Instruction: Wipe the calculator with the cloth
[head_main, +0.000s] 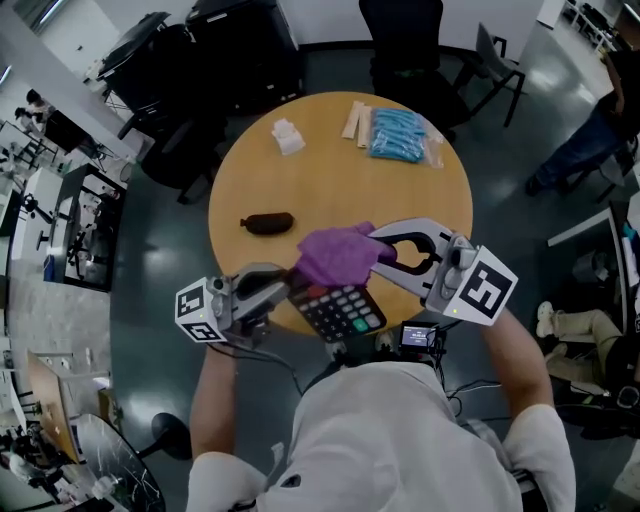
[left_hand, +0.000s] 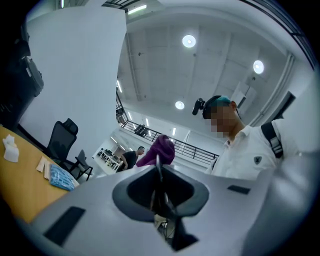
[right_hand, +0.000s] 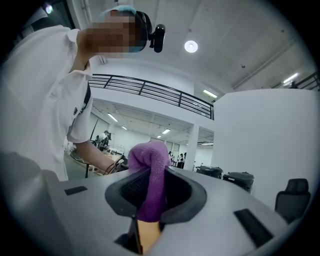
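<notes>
Both grippers are lifted above the round wooden table (head_main: 250, 180). My left gripper (head_main: 288, 287) is shut on the left edge of a black calculator (head_main: 342, 310) with white and green keys, which is tilted in the air. In the left gripper view the calculator (left_hand: 159, 176) shows edge-on as a thin dark line between the jaws, with the purple cloth (left_hand: 160, 150) just beyond. My right gripper (head_main: 380, 248) is shut on the purple cloth (head_main: 338, 256), which lies bunched over the calculator's far end. In the right gripper view the cloth (right_hand: 152, 180) hangs between the jaws.
On the table lie a dark brown oblong case (head_main: 268, 223), a crumpled white tissue (head_main: 288, 135), a blue packet (head_main: 400, 133) and pale wooden sticks (head_main: 357, 122). Black office chairs (head_main: 405, 45) stand round the far side. A person stands at the far right (head_main: 590, 130).
</notes>
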